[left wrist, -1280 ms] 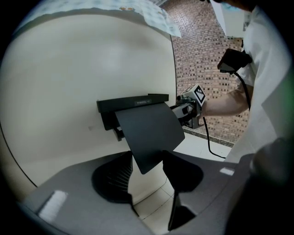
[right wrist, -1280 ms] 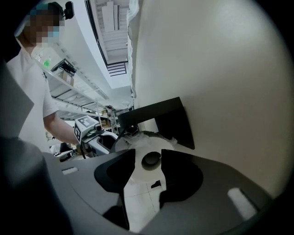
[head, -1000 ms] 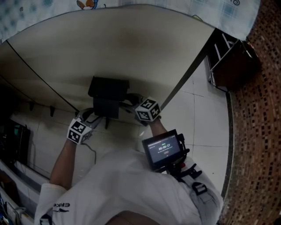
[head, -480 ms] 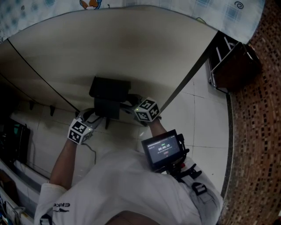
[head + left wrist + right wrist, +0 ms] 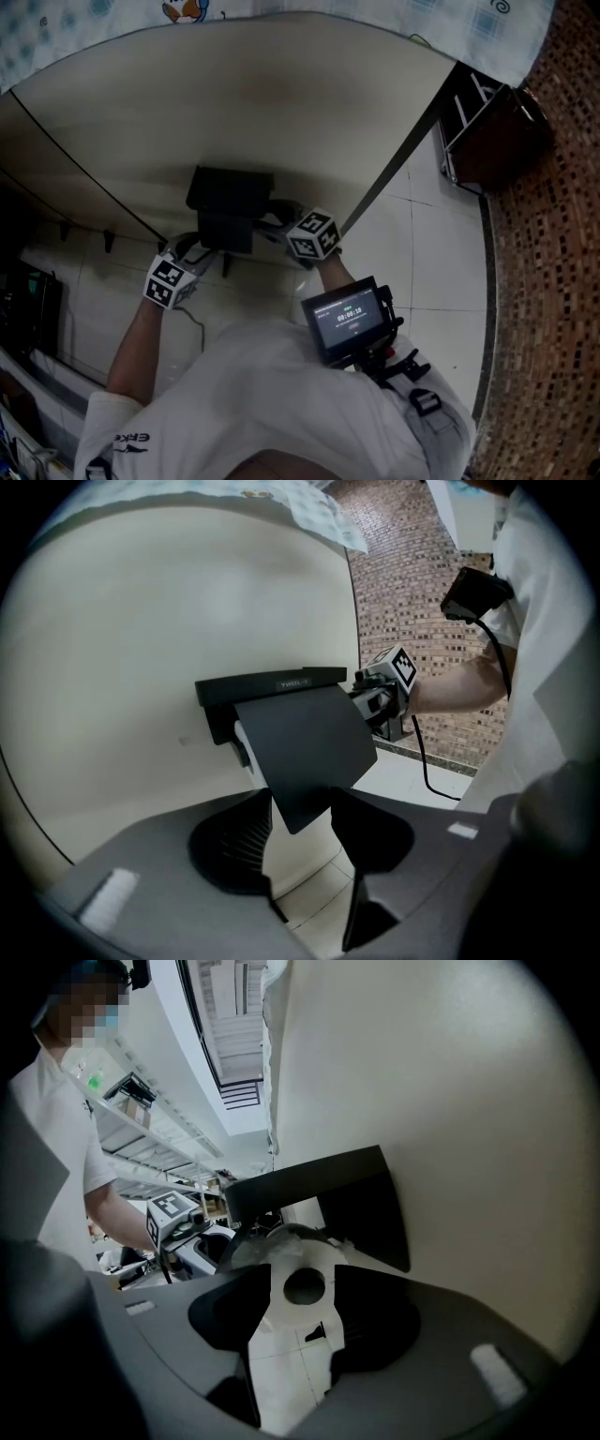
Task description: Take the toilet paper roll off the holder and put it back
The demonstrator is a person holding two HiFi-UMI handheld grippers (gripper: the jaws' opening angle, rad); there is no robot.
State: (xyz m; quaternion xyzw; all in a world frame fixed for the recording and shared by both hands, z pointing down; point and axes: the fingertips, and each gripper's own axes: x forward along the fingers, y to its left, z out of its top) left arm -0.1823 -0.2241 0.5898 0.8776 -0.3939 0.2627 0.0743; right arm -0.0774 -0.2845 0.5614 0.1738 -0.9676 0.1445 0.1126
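2 grippers gape: left gripper (image 5: 302,806) straddles the cover flap (image 5: 300,742), right gripper (image 5: 302,1283) has just been opening around the toilet paper roll (image 5: 286,1258); I judge it reseated, so I withdraw next.

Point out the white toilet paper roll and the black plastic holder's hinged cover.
White toilet paper roll (image 5: 306,1256): right gripper view, end face just above the core hole.
Black plastic holder's hinged cover (image 5: 305,747): left gripper view, middle of the flap.

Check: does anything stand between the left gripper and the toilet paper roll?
Yes. The holder's black flap hangs in front of the roll, its lower corner between the left gripper's open jaws. Only a strip of the roll shows past the flap's left edge.
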